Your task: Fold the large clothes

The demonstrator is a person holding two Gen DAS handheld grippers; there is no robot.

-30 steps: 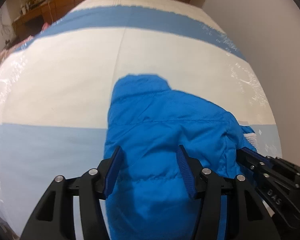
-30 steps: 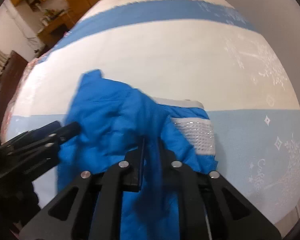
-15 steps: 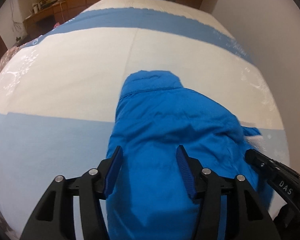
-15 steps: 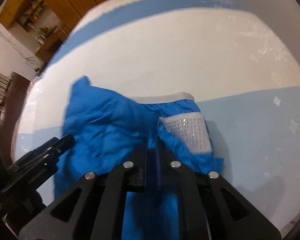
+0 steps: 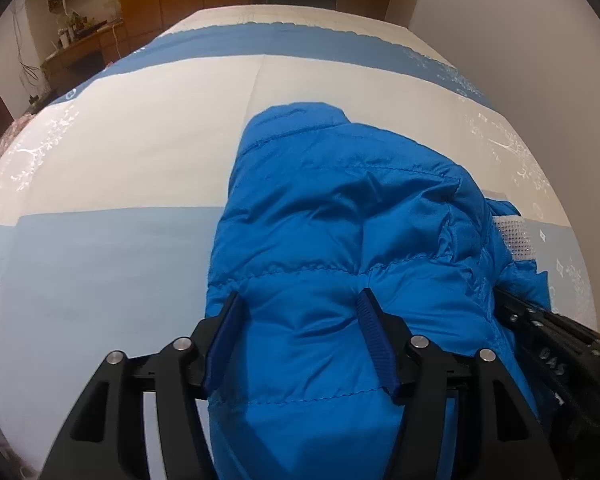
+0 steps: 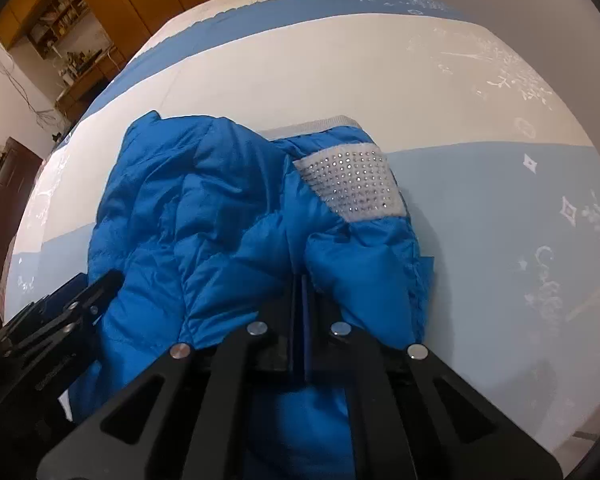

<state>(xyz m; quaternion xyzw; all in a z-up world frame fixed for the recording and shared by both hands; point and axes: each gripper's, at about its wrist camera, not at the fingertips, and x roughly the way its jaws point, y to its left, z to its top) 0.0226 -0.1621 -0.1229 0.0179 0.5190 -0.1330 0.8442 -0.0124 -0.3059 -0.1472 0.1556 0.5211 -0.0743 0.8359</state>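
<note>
A bright blue puffer jacket (image 5: 340,216) lies bunched on the bed; it also shows in the right wrist view (image 6: 204,216), with a grey studded cuff (image 6: 352,184) on top. My left gripper (image 5: 300,336) is open, its fingers spread over the jacket's near part, fabric bulging between them. My right gripper (image 6: 300,300) is shut on a fold of the jacket near its front edge. The right gripper shows at the lower right of the left wrist view (image 5: 540,336). The left gripper shows at the lower left of the right wrist view (image 6: 60,312).
The bed cover (image 5: 120,152) has cream, light blue and dark blue bands. A plain wall (image 5: 520,20) runs along the bed's right side. Wooden cabinets and a cluttered desk (image 5: 80,36) stand beyond the far left corner.
Both views have moved in closer over the jacket. The right gripper stays shut on the fold; the left stays open, and the sleeve with the cuff has settled flatter.
</note>
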